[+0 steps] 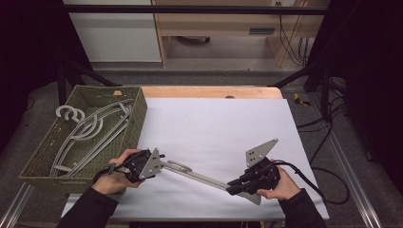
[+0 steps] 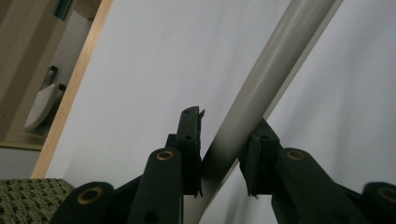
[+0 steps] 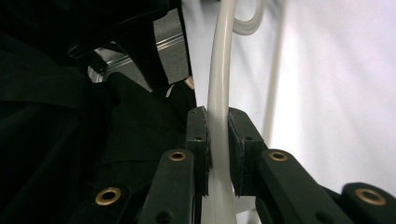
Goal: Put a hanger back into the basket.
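You hold one grey hanger [image 1: 199, 176] at both ends.
Your left gripper [image 1: 153, 164] and right gripper [image 1: 236, 185] clamp it, lower centre; basket [image 1: 43, 159] at left.

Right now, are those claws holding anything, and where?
Yes: one grey clothes hanger. The left claw clamps its arm beside the hook, the right claw the other end.

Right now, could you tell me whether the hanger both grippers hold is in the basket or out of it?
Out. The hanger lies over the white sheet, beside the basket, clamped between the left gripper and right gripper.
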